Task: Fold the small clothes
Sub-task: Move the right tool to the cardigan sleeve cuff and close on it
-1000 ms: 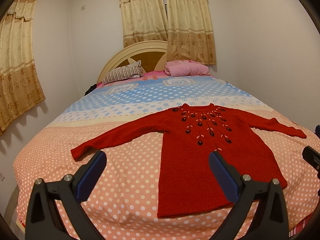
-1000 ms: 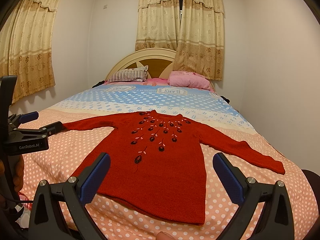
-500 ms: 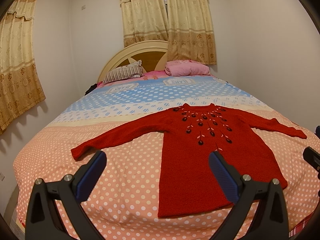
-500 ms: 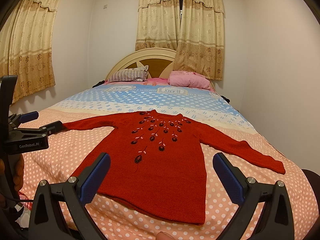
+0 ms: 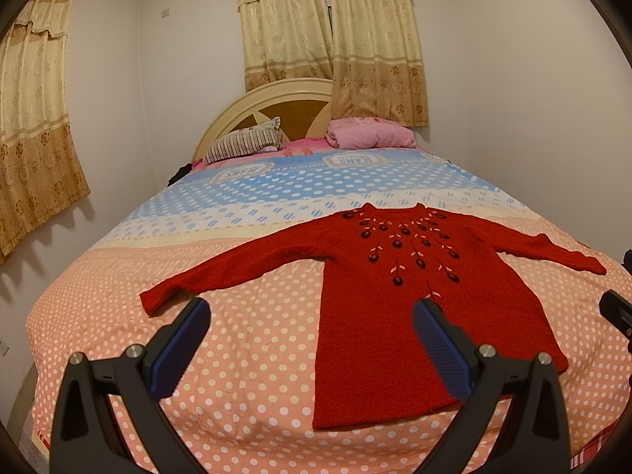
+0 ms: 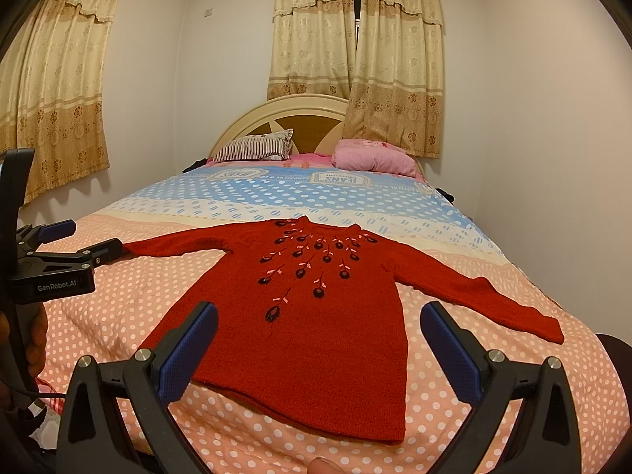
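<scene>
A red knitted sweater [image 5: 399, 296] [image 6: 316, 316] with dark flower embroidery on the chest lies flat on the bed, front up, both sleeves spread out. My left gripper [image 5: 312, 328] hovers open above the bed's near edge, over the sweater's left hem side, holding nothing. My right gripper [image 6: 320, 335] is open too, above the sweater's lower hem, empty. In the right wrist view the left gripper [image 6: 59, 252] shows from the side at the left edge, near the left sleeve's cuff, held by a hand [image 6: 37, 335].
The bed [image 5: 237, 355] has a polka-dot cover, peach near me, blue farther back. A striped pillow [image 5: 245, 144] and a pink pillow [image 5: 371, 136] lie by the headboard. Walls stand close on both sides, with curtains [image 5: 331, 39] behind.
</scene>
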Action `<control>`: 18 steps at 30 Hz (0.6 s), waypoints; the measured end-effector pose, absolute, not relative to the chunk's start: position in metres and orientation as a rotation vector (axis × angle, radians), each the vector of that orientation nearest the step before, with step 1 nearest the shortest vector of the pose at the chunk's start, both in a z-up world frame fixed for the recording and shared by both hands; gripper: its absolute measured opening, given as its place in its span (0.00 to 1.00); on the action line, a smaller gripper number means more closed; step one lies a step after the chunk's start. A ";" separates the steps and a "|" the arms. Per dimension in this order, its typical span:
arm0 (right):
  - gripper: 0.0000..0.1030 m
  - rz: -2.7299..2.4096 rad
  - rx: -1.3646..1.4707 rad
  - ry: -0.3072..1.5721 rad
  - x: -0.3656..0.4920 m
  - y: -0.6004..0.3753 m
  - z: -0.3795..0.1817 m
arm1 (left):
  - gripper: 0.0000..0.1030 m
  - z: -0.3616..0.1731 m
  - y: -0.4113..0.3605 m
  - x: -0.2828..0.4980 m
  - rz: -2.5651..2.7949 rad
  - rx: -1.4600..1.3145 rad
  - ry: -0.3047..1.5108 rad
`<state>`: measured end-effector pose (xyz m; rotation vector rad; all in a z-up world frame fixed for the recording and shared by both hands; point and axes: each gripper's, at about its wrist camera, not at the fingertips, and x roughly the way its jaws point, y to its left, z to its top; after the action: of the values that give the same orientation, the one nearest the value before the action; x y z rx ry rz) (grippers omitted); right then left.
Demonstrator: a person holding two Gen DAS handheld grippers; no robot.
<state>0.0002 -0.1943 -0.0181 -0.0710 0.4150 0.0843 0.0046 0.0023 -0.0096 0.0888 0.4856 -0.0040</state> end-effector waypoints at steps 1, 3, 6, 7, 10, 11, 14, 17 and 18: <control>0.99 0.086 -0.069 0.416 0.001 -0.195 -0.019 | 1.00 -0.010 0.003 0.005 -0.003 0.088 0.487; 0.99 0.102 -0.060 0.418 0.001 -0.197 -0.020 | 1.00 -0.012 0.004 0.006 -0.004 0.088 0.489; 0.99 0.117 -0.058 0.420 0.003 -0.199 -0.021 | 1.00 -0.013 0.005 0.008 -0.008 0.090 0.494; 0.99 0.115 -0.061 0.422 0.005 -0.199 -0.021 | 1.00 -0.014 0.004 0.009 -0.008 0.091 0.497; 0.99 0.102 -0.067 0.425 0.011 -0.202 -0.024 | 1.00 -0.018 0.002 0.014 -0.007 0.102 0.504; 0.99 0.102 -0.066 0.426 0.012 -0.204 -0.025 | 1.00 -0.020 0.002 0.016 -0.007 0.104 0.509; 0.99 0.075 -0.057 0.440 0.023 -0.216 -0.030 | 1.00 -0.025 0.001 0.025 -0.011 0.110 0.524; 0.99 0.043 -0.025 0.461 0.033 -0.234 -0.036 | 1.00 -0.031 -0.001 0.038 -0.021 0.115 0.542; 0.99 0.037 -0.009 0.471 0.037 -0.241 -0.039 | 1.00 -0.033 -0.002 0.042 -0.020 0.119 0.548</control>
<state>0.0371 -0.2407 -0.0391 -0.0093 0.4706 0.0370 0.0423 -0.0024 -0.0329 0.1193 0.5481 -0.0200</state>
